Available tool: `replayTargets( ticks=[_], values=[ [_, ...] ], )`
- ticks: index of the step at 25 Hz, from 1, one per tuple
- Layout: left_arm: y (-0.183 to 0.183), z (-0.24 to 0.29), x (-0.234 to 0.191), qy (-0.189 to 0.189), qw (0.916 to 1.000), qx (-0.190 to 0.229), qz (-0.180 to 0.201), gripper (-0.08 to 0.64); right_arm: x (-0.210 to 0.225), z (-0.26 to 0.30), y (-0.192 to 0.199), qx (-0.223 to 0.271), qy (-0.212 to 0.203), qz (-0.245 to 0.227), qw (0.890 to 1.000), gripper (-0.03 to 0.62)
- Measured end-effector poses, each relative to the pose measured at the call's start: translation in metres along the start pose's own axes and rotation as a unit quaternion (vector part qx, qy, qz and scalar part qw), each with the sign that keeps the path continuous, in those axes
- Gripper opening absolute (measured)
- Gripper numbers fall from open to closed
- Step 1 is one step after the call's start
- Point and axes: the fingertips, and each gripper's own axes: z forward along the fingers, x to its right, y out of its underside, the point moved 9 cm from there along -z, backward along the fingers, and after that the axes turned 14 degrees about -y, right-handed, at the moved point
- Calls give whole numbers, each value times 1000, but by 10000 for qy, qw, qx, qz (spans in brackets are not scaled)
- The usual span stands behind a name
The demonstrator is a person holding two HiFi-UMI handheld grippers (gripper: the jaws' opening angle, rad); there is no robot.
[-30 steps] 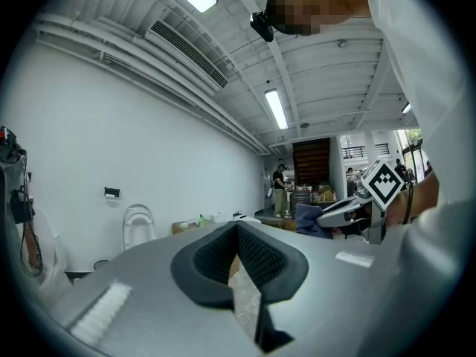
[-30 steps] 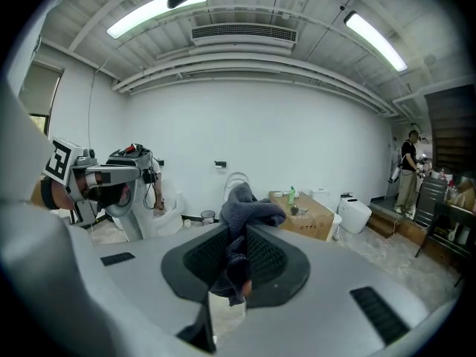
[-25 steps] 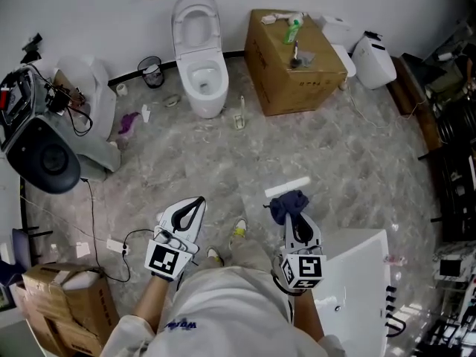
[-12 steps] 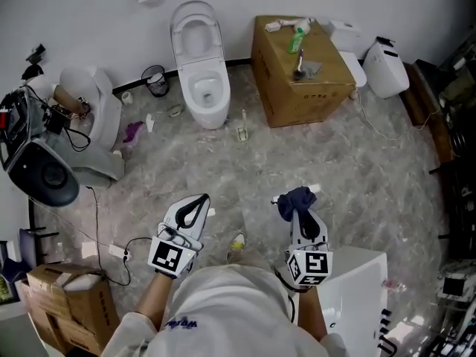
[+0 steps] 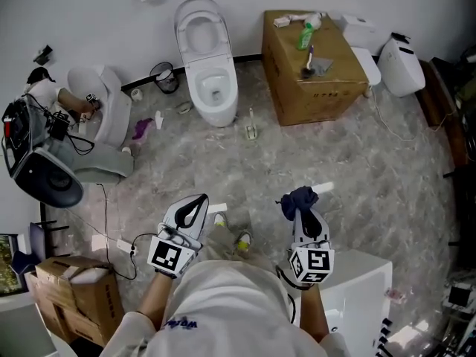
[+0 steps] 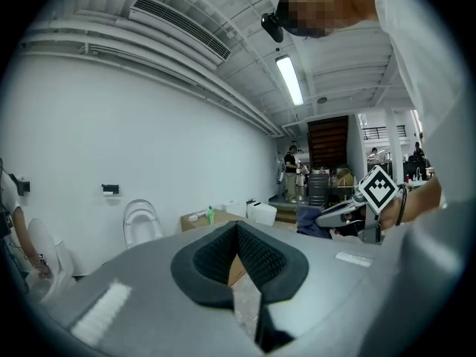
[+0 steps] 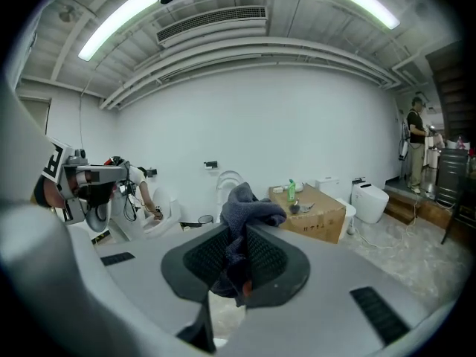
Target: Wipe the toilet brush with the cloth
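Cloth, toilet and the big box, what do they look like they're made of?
Cloth: soft fabric, dark blue, matte; it bunches in limp folds.
Toilet: probably glazed ceramic, white and smooth with a slight sheen.
Box: cardboard, plain brown, matte, with folded edges and print on its side.

The cloth is soft, crumpled dark blue fabric. The toilet is shiny smooth white, and the box is dull brown cardboard. The floor looks like smooth grey stone with cloudy marks, and the left gripper has bumpy black pads.
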Motion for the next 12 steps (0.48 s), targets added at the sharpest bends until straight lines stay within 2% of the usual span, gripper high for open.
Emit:
replayTargets(
  ticks=[12],
  values=[
    [13, 53, -23, 127, 9999, -5, -112, -3, 21, 32, -4, -63, 200, 82, 9997, 58]
  ],
)
